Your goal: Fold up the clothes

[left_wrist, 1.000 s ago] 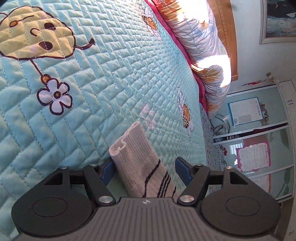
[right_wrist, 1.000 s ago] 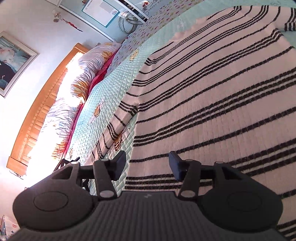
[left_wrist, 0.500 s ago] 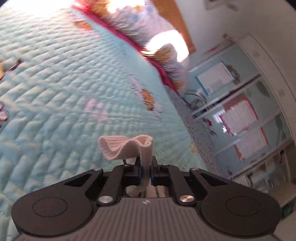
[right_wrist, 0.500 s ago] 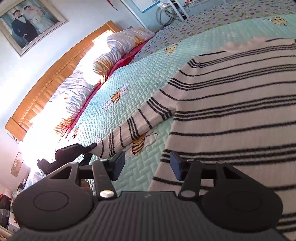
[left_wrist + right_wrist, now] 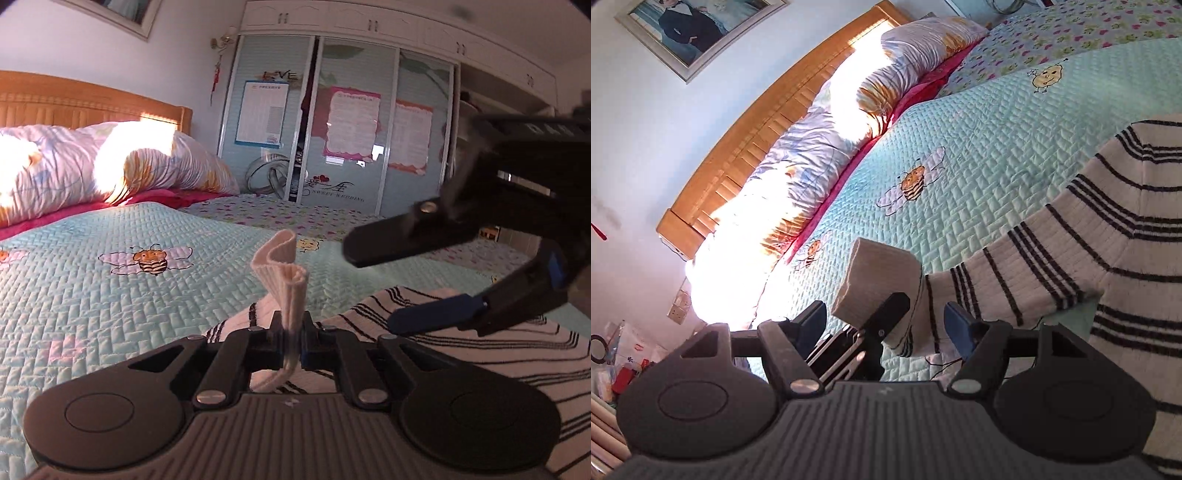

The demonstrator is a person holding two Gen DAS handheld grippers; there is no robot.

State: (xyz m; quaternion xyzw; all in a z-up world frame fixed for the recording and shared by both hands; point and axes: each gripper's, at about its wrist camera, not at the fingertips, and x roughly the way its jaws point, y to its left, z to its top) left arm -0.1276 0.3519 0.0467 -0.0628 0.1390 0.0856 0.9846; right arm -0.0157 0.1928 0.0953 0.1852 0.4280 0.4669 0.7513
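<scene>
The left gripper [image 5: 293, 341] has its jaws clamped on the sweater's [image 5: 1108, 236] ribbed cuff [image 5: 284, 273], lifted above the quilted bed [image 5: 92, 295]. Only the right wrist view shows the striped sleeve trailing back to the body on the quilt — while the right gripper [image 5: 884, 323], jaws apart and just widening, holds nothing, the cuff in front.

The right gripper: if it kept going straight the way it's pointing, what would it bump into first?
Most likely the cream ribbed cuff of the striped sweater, pinched in the left gripper right ahead of the right gripper, whose jaws have just been opening. Depth is unclear.
</scene>
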